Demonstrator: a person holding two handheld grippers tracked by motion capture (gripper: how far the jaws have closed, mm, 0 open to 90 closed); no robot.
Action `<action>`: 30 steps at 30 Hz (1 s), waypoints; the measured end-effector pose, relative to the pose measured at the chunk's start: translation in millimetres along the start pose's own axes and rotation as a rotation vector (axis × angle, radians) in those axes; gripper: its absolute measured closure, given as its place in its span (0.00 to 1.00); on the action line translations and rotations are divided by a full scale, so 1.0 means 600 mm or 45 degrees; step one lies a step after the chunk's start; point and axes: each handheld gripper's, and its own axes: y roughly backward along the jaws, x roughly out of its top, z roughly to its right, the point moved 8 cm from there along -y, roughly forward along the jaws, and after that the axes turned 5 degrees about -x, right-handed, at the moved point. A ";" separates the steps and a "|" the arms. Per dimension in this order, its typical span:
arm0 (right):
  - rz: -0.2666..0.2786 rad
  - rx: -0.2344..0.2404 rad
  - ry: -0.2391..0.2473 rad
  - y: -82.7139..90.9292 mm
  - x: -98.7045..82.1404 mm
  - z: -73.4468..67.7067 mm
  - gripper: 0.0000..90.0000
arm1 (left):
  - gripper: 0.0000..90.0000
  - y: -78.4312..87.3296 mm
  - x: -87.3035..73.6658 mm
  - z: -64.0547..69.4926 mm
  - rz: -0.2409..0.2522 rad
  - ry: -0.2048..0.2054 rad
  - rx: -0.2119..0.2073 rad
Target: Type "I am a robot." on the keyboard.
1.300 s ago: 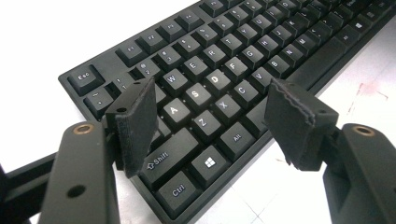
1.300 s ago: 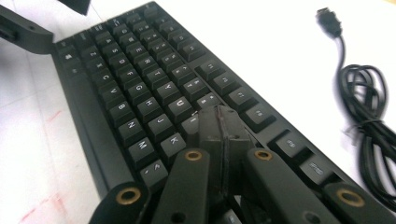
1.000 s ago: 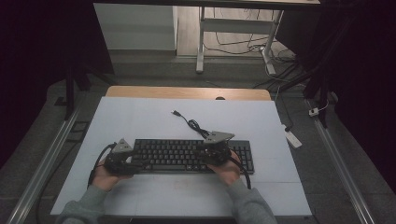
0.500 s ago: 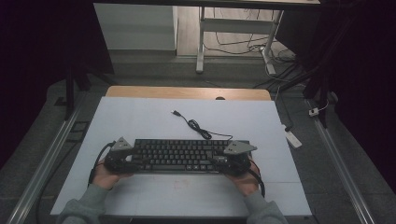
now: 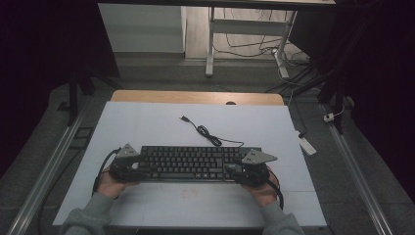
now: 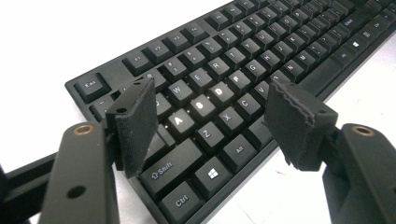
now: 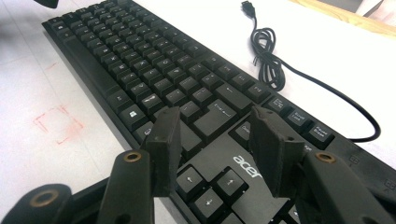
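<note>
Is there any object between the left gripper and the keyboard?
Nothing visible is in the way. The left gripper is open and hovers directly over the left end of the keyboard, its fingers above the letter keys, with no other object between them.

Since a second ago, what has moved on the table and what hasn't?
The right tool slid along the keyboard from its middle toward its right end, by the arrow keys, and its jaws have just been opening; they straddle the keys without pressing. The left tool stayed open at the keyboard's left end. The keyboard and its cable lie as before on the white table.
</note>
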 end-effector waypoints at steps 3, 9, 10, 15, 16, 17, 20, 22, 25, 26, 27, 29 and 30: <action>-0.003 0.003 0.007 -0.001 -0.001 -0.004 0.60 | 0.43 -0.001 0.001 0.004 0.003 -0.015 0.002; -0.006 0.003 0.013 -0.001 -0.001 -0.007 0.60 | 0.52 -0.001 0.009 0.009 0.022 -0.027 0.004; -0.002 0.006 0.015 -0.002 -0.001 -0.007 0.60 | 0.54 -0.001 0.011 0.009 0.026 -0.028 0.002; -0.016 0.008 0.015 -0.006 -0.005 -0.008 0.60 | 0.66 -0.011 0.021 0.016 0.032 -0.035 -0.012; -0.015 0.007 0.018 -0.007 -0.005 -0.008 0.59 | 0.71 -0.012 0.023 0.018 0.034 -0.039 -0.018; -0.018 0.006 0.019 -0.006 -0.006 -0.008 0.60 | 0.75 -0.014 0.026 0.021 0.035 -0.042 -0.025; -0.018 0.008 0.023 -0.006 -0.005 -0.009 0.59 | 0.87 -0.022 0.034 0.032 0.037 -0.057 -0.044; -0.022 0.007 0.025 -0.006 -0.006 -0.009 0.60 | 0.96 -0.027 0.037 0.037 0.032 -0.069 -0.058; -0.019 0.008 0.024 -0.007 -0.006 -0.009 0.60 | 0.99 -0.038 0.040 0.046 0.011 -0.084 -0.078; -0.018 0.008 0.022 -0.007 -0.006 -0.009 0.59 | 0.99 -0.044 0.042 0.050 0.002 -0.090 -0.085; -0.021 0.005 0.023 -0.007 -0.006 -0.008 0.59 | 0.99 -0.049 0.043 0.053 -0.006 -0.099 -0.090; -0.023 0.004 0.023 -0.008 -0.006 -0.008 0.59 | 0.99 -0.056 0.045 0.059 -0.015 -0.111 -0.098; -0.025 0.003 0.023 -0.008 -0.007 -0.007 0.59 | 0.99 -0.059 0.046 0.062 -0.020 -0.116 -0.101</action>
